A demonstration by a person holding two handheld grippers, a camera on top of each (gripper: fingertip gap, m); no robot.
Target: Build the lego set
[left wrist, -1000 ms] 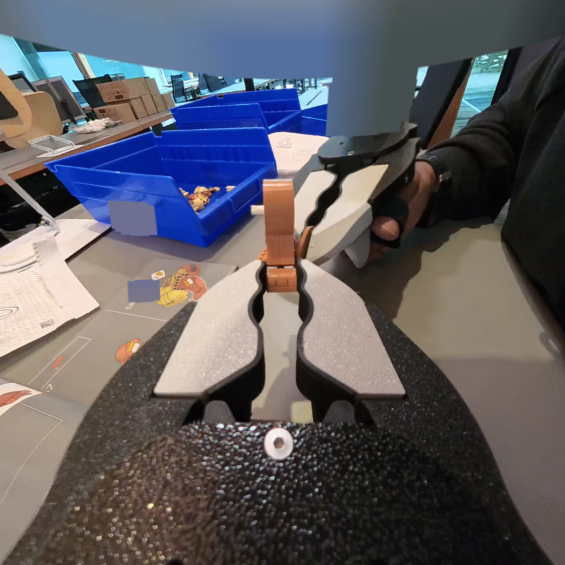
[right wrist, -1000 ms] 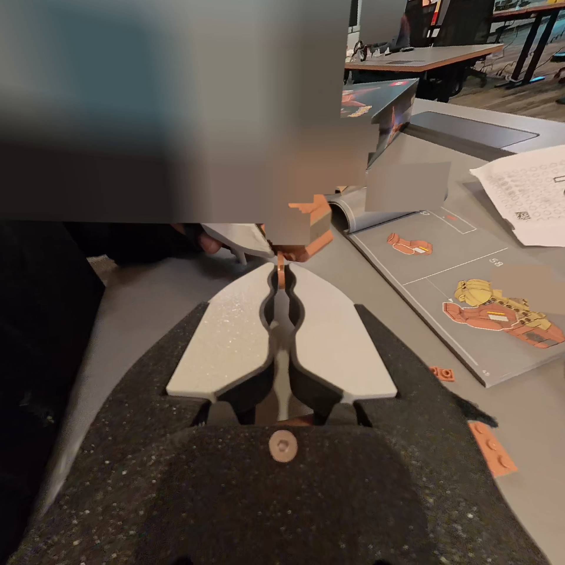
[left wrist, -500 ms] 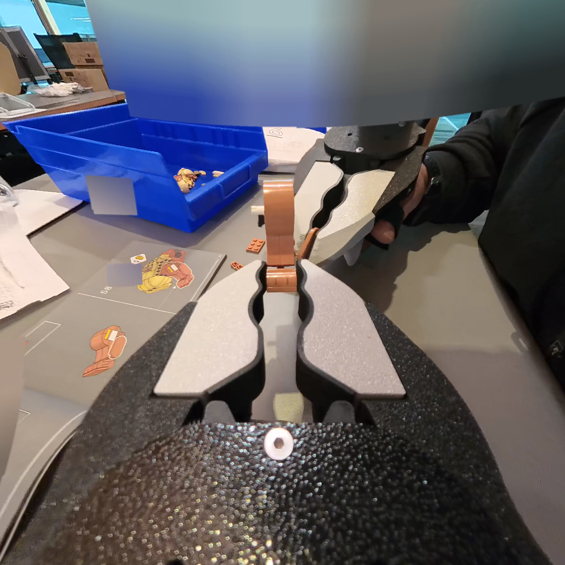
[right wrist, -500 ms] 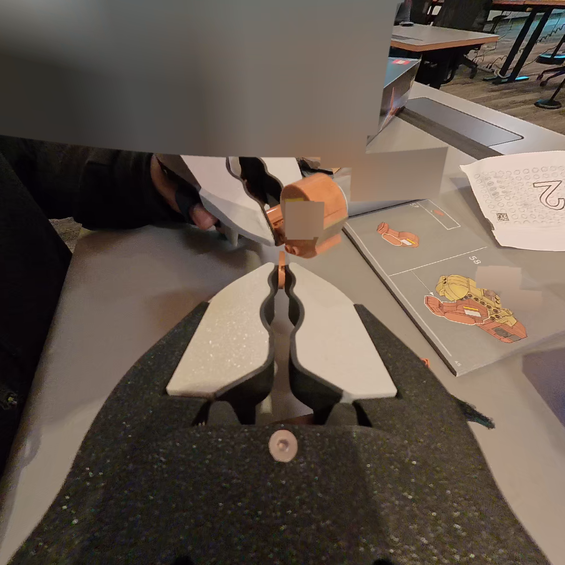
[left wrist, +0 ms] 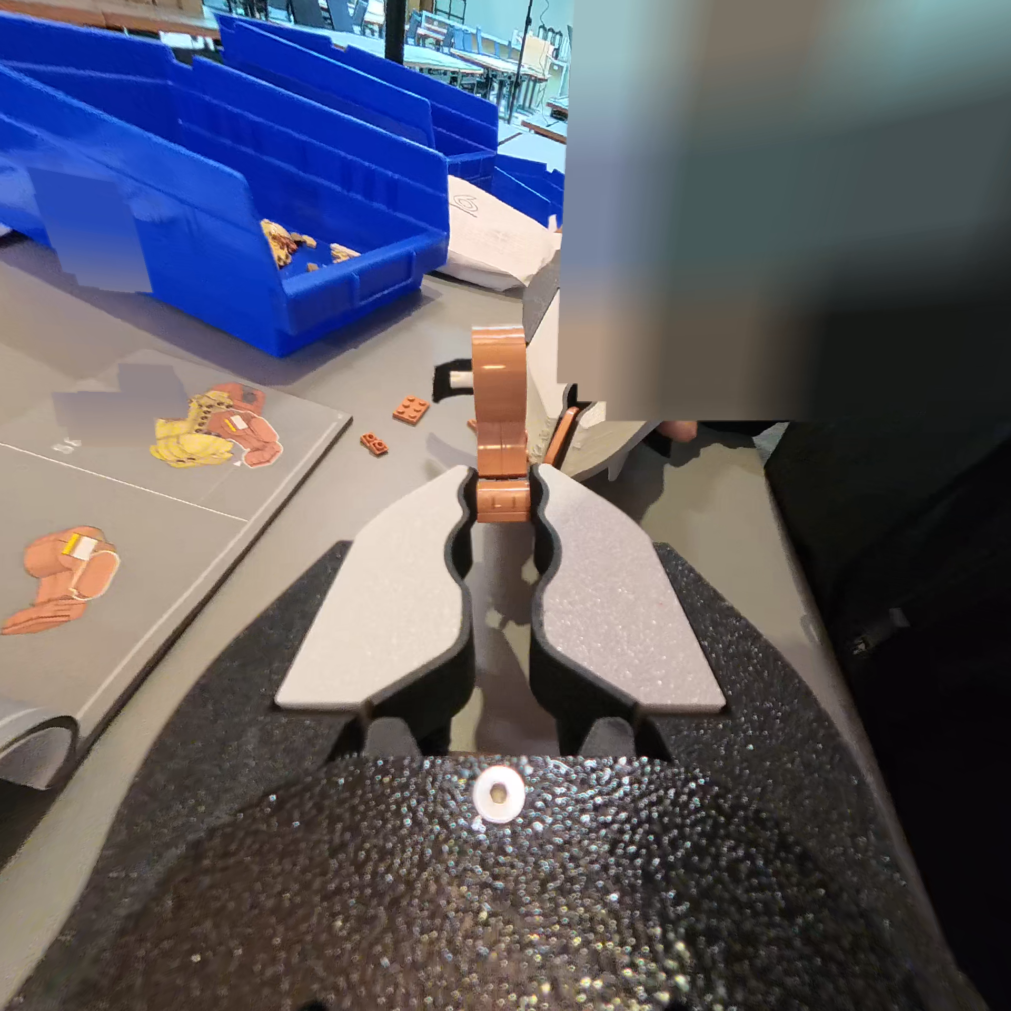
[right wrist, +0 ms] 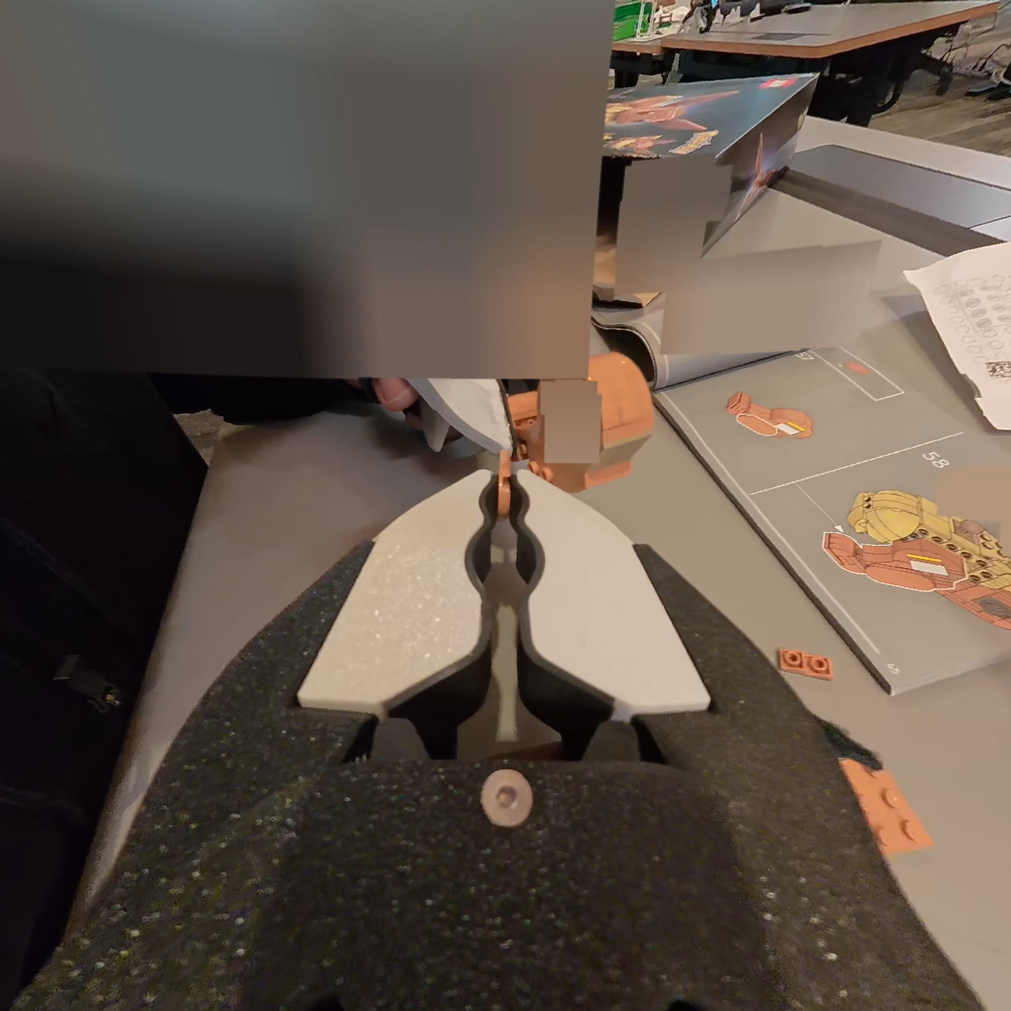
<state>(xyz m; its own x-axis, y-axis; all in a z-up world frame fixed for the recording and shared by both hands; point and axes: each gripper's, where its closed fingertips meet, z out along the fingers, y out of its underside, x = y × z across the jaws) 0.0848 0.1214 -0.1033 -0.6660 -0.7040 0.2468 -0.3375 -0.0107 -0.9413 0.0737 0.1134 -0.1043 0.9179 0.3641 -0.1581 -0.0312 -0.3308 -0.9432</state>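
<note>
Printed marks on the instruction booklet (right wrist: 853, 492), seemingly numerals.

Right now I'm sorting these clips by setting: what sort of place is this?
Probably an office-like workroom set up for toy-brick building. A grey table holds blue bins with loose pieces, an open instruction booklet and the kit's box; more desks stand behind.

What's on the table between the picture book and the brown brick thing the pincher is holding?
In the left wrist view, two loose brown plates: a bigger one and a small one, between the instruction booklet and the brick assembly.
</note>
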